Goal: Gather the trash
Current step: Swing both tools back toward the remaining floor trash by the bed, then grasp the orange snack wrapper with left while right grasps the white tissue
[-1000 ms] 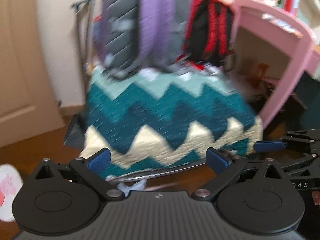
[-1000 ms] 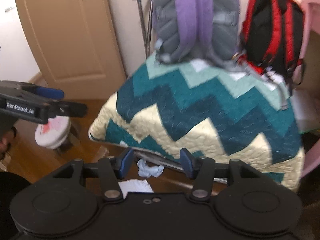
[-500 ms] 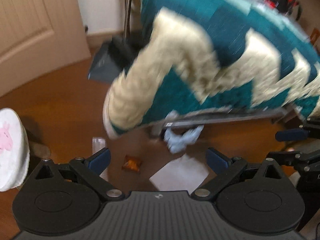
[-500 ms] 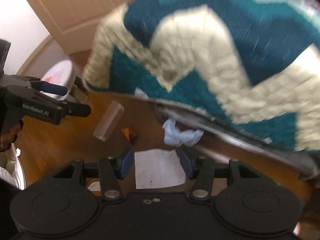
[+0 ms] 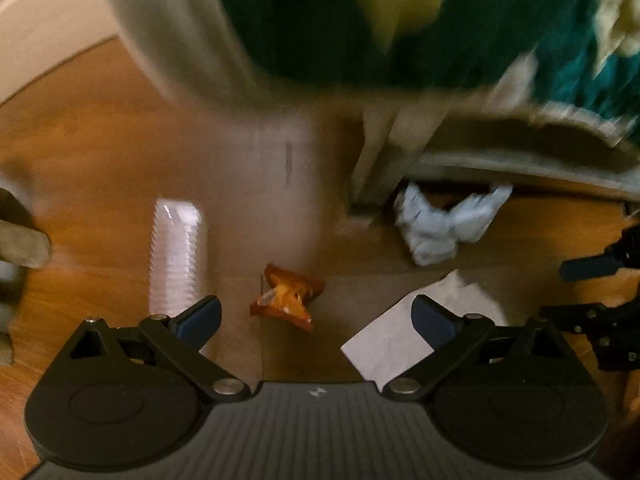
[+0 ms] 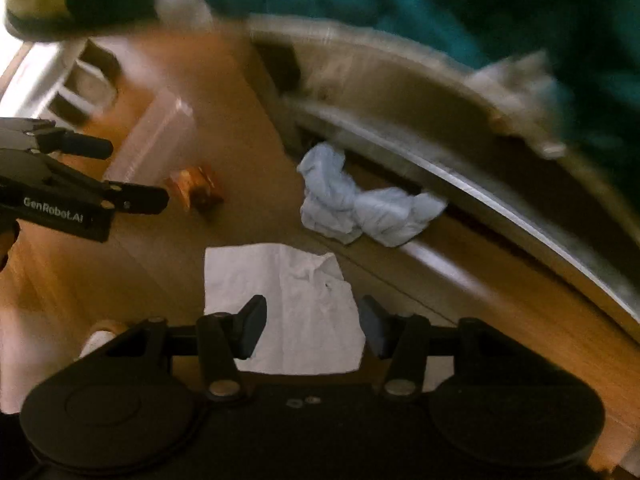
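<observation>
Trash lies on the wooden floor under a bed's edge. An orange snack wrapper (image 5: pixel 286 298) (image 6: pixel 196 188) sits just ahead of my left gripper (image 5: pixel 316 316), which is open and empty. A flat white paper napkin (image 6: pixel 292 304) (image 5: pixel 404 336) lies below my right gripper (image 6: pixel 312 328), open with nothing gripped. A crumpled pale blue tissue (image 5: pixel 444 226) (image 6: pixel 360 208) rests against the bed frame. A clear ribbed plastic cup stack (image 5: pixel 176 252) (image 6: pixel 152 140) lies on its side at the left.
A teal and cream zigzag quilt (image 5: pixel 400 20) hangs over the metal bed frame (image 6: pixel 480 184) above the floor. A bed leg (image 5: pixel 384 160) stands near the blue tissue. A stool leg (image 5: pixel 20 240) shows at the far left.
Both grippers have dropped from facing the backpacks and quilt to pointing steeply down at the floor. The trash now fills the views. Neither jaw opening has changed.
</observation>
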Demonstrator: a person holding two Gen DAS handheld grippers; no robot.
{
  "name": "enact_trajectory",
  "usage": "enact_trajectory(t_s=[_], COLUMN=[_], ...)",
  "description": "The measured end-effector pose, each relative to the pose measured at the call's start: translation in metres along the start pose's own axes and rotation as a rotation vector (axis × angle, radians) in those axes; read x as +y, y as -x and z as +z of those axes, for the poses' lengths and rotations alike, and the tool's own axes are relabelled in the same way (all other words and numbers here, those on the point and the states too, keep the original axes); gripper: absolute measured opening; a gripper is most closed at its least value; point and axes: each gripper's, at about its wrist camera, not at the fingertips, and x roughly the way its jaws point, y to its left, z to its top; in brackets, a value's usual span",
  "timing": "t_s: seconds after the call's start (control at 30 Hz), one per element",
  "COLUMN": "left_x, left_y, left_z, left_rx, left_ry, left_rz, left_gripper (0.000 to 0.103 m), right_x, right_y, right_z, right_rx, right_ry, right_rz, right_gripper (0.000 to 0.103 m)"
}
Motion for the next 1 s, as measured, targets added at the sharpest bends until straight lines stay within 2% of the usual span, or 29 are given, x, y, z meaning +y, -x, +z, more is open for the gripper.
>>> enact_trajectory(t_s=[0.2, 0.37, 0.47, 0.57, 0.73, 0.8, 0.83, 0.9, 0.97, 1.0], left_x=[0.006, 0.01, 0.012, 0.017, 0.025, 0.025, 0.025, 0.023, 0.022, 0.021], left_y=[-0.045, -0.069, -0.082, -0.089, -0.102, -0.103, -0.104, -0.104, -0.104, -0.104], left_z=[-0.008, -0.007, -0.005, -0.004, -0.005, -0.006, -0.006, -0.007, -0.007, -0.007], left_rx=[0.065, 0.084, 0.099, 0.107, 0.144, 0.143, 0.142, 0.141, 0.144, 0.148], left_ry=[0.001, 0.008, 0.017, 0.044, 0.079, 0.085, 0.084, 0.076, 0.08, 0.084], left_rz=[0.018, 0.032, 0.041, 0.05, 0.045, 0.047, 0.049, 0.058, 0.054, 0.055], left_gripper=[0.101, 0.099, 0.089, 0.086, 0.061, 0.058, 0.058, 0.052, 0.048, 0.047], right_x=[0.001, 0.004, 0.009, 0.012, 0.022, 0.03, 0.033, 0.036, 0.041, 0.045], right_y=[-0.051, -0.072, -0.085, -0.092, -0.098, -0.099, -0.1, -0.099, -0.099, -0.1], right_z=[0.008, 0.013, 0.012, 0.01, 0.006, 0.004, 0.002, 0.0, -0.002, -0.002], right_rx=[0.046, 0.061, 0.068, 0.078, 0.052, 0.056, 0.053, 0.053, 0.064, 0.079], right_ry=[0.031, 0.06, 0.107, 0.139, 0.213, 0.263, 0.287, 0.292, 0.306, 0.316], right_rz=[-0.015, -0.025, -0.043, -0.062, -0.111, -0.143, -0.155, -0.148, -0.145, -0.152], right_gripper=[0.051, 0.051, 0.049, 0.049, 0.049, 0.048, 0.045, 0.034, 0.002, 0.002])
